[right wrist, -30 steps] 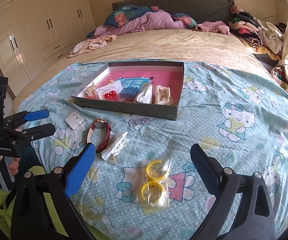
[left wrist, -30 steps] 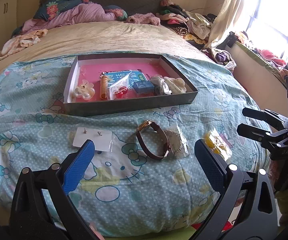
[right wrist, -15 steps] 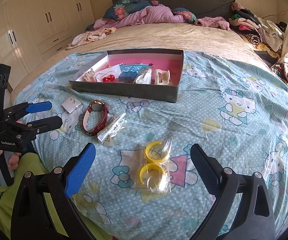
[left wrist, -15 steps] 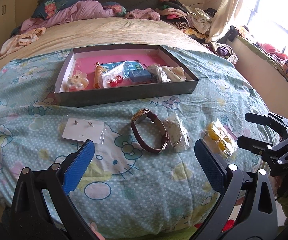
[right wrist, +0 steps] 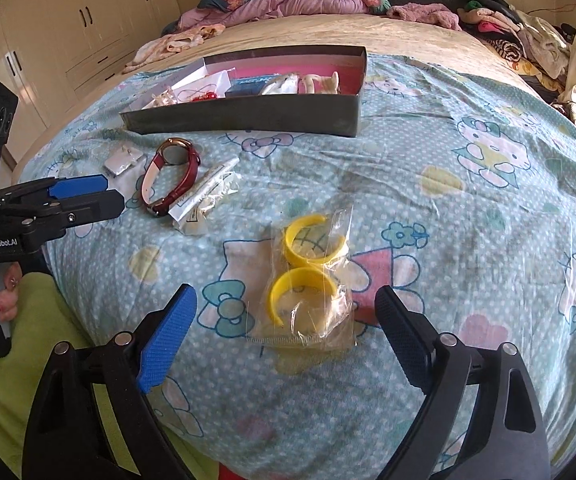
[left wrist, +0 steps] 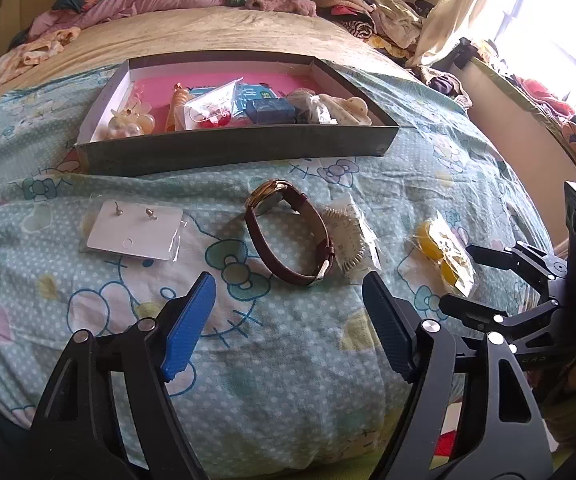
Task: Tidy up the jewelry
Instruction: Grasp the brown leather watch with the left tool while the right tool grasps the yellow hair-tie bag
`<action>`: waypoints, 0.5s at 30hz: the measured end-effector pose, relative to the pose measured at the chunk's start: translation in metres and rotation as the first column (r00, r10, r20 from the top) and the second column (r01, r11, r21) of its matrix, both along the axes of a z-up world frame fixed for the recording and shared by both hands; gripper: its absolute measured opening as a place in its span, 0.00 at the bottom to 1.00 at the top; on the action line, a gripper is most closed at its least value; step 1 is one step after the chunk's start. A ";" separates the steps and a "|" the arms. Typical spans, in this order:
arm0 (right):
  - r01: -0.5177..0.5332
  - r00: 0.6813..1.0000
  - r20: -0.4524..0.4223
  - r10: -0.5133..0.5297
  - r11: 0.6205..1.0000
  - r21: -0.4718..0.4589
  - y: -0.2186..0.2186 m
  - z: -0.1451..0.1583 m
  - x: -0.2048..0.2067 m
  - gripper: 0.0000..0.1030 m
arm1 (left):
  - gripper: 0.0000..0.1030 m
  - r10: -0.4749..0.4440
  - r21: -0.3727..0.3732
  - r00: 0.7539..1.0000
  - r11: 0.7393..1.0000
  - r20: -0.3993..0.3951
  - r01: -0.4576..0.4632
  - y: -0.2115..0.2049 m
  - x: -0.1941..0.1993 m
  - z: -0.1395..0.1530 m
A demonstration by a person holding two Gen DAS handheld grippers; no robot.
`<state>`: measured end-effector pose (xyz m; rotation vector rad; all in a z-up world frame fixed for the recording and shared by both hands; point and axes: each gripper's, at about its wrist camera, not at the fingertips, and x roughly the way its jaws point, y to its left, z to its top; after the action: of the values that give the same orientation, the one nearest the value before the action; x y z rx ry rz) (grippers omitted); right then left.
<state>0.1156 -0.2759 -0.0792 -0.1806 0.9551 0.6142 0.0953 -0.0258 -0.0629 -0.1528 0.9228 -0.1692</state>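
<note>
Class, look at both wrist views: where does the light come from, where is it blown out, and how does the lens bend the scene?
Left wrist view: the window at upper right is overexposed to white, and sun falls across the blanket. Right wrist view: softer, even light with no window in frame; the wardrobe is evenly lit. Both views: fisheye bulges the bed, with dark corners.

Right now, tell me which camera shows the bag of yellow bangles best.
The right wrist view: the bag of yellow bangles lies central, just ahead of that camera, both bangles clear. The left wrist view catches it small and foreshortened near the right edge.
</note>
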 end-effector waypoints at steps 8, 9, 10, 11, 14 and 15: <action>-0.021 0.999 0.044 0.022 1.000 -0.018 0.003 -0.010 0.012 0.57 | 0.42 0.015 -0.039 0.999 0.999 -0.033 -0.016 0.003 0.018 -0.007; -0.022 0.999 0.043 0.023 1.000 -0.012 0.002 -0.010 0.015 0.54 | 0.40 0.018 -0.038 0.999 0.999 -0.037 -0.019 0.003 0.021 -0.008; -0.023 0.999 0.040 0.023 1.000 -0.005 0.001 -0.010 0.018 0.49 | 0.37 0.023 -0.038 0.999 0.999 -0.042 -0.025 0.004 0.023 -0.009; -0.022 0.999 0.040 0.022 1.000 0.001 -0.001 -0.009 0.020 0.45 | 0.36 0.027 -0.039 0.999 0.999 -0.048 -0.029 0.004 0.027 -0.011; -0.025 0.999 0.039 0.024 0.999 0.022 -0.006 -0.008 0.024 0.41 | 0.35 0.043 -0.034 0.996 0.998 -0.073 -0.045 0.006 0.037 -0.018; -0.025 0.999 0.038 0.024 0.999 0.027 -0.006 -0.008 0.024 0.40 | 0.35 0.043 -0.031 0.996 0.999 -0.078 -0.045 0.006 0.040 -0.020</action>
<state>0.1400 -0.2818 -0.0872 -0.1794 0.9084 0.6443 0.1352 -0.0201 -0.0829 -0.2106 0.9936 -0.1383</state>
